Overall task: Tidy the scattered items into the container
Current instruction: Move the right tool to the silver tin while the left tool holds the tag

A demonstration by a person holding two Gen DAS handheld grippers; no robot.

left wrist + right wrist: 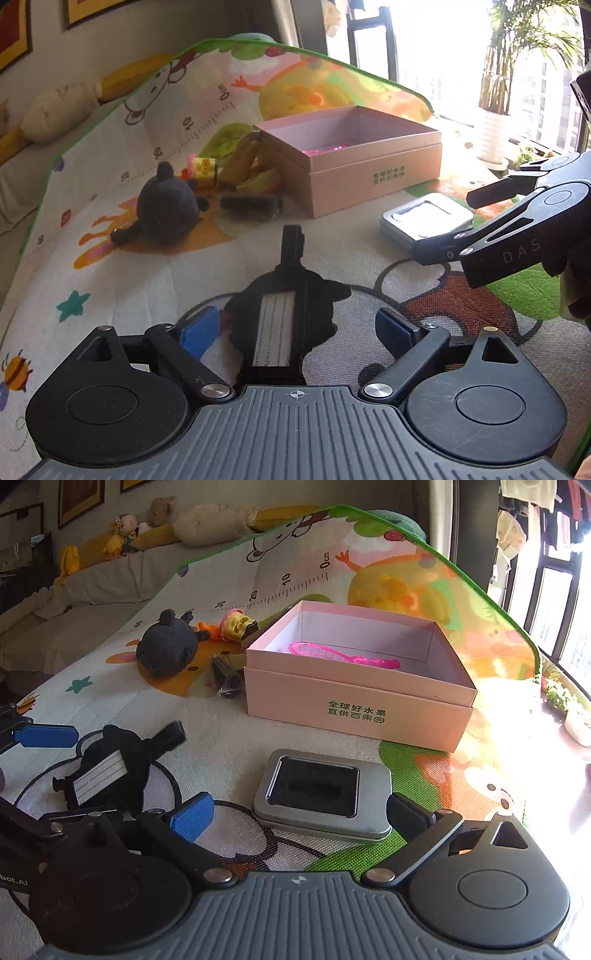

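Observation:
A pink box (354,162) (354,701) stands open on the play mat, with a pink toy racket (340,653) inside. My left gripper (295,332) is open around a black luggage tag (284,328) (107,771) that lies on the mat. My right gripper (299,816) is open around a silver tin (321,797) (424,218), fingers on either side of it. A dark plush toy (166,210) (166,646), a yellow doll (203,170) (236,626) and a dark packet (251,208) (225,679) lie left of the box.
The colourful play mat (110,295) (221,720) covers the surface and curls up at the far edge. A sofa with stuffed toys (155,520) is behind on the left. A bright window and plants (517,74) are on the right.

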